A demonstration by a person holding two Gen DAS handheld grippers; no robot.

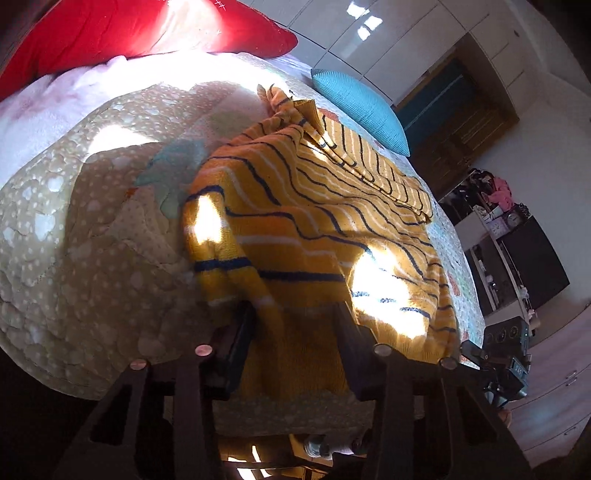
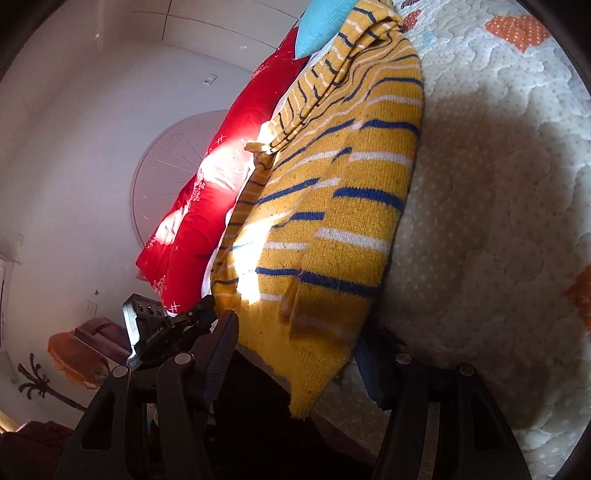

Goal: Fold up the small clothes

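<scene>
- Lying across the middle of the left wrist view, the yellow striped sweater (image 1: 314,221) spreads over the quilted bedspread (image 1: 92,229), with its hem hanging toward the bottom of the frame.
- We see the left gripper (image 1: 295,332) at the lower centre of that view, its two dark fingers (image 1: 236,343) set apart with the sweater's hem between them; we cannot tell whether either finger presses the knit.
- In the right wrist view the same sweater (image 2: 332,221) runs from the upper centre down to the lower middle, its corner dangling past the bed's edge.
- The right gripper (image 2: 295,354) sits at the bottom of that frame with fingers (image 2: 221,350) wide apart, the sweater's lower corner between them; the right-hand finger is partly hidden behind the cloth.
- One sleeve lies folded over the body of the sweater, toward the upper right of the left wrist view.
- A red pillow (image 1: 129,33) fills the upper left of the left view, and a blue cushion (image 1: 362,110) lies just beyond the sweater at the upper centre.
- Patches of sunlight fall on the knit and on the bedspread.
- The other gripper (image 2: 166,332) shows at the lower left of the right wrist view.
</scene>
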